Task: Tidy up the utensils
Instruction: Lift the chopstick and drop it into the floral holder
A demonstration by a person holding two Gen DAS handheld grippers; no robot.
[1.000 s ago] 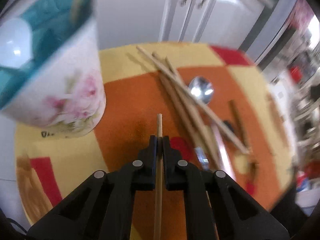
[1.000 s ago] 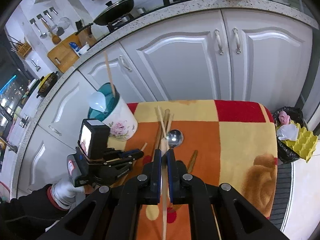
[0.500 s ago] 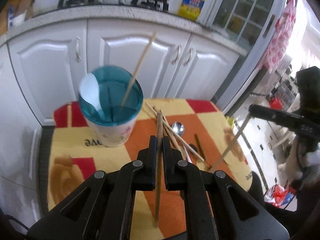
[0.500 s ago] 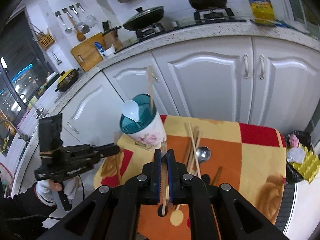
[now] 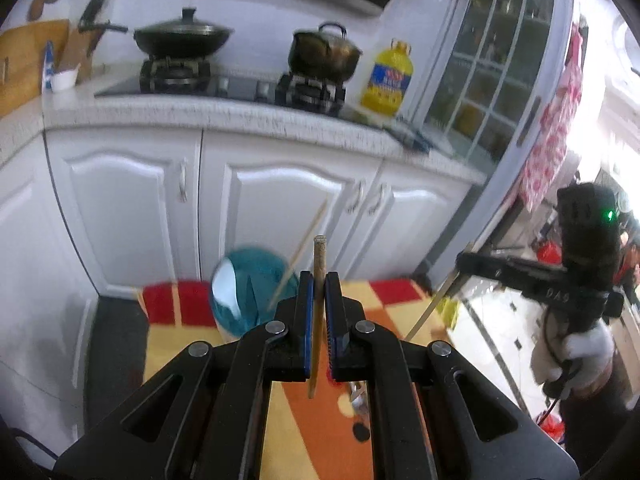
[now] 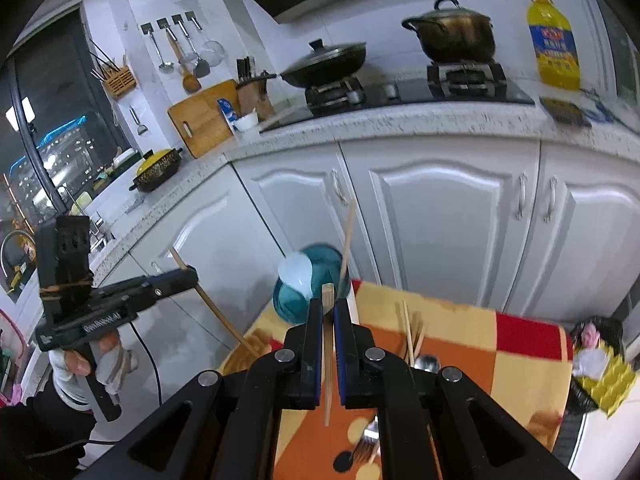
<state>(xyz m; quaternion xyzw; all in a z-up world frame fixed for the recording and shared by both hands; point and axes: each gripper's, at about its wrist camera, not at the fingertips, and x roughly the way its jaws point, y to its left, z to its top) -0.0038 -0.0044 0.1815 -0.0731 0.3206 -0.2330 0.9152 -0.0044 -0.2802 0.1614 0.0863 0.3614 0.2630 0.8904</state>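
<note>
Each tool, left tool and right tool, is clamped on one chopstick above the mat. The transfer step is in hand; next, each tip must be lowered into the teal-lined cup.

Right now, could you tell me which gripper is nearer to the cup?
Left, it seems. The left gripper hovers just left of the cup; the right gripper hangs past the mat's opposite, right edge.

Wooden chopstick matt; cup glossy ceramic; cabinet doors glossy; countertop speckled stone.
</note>
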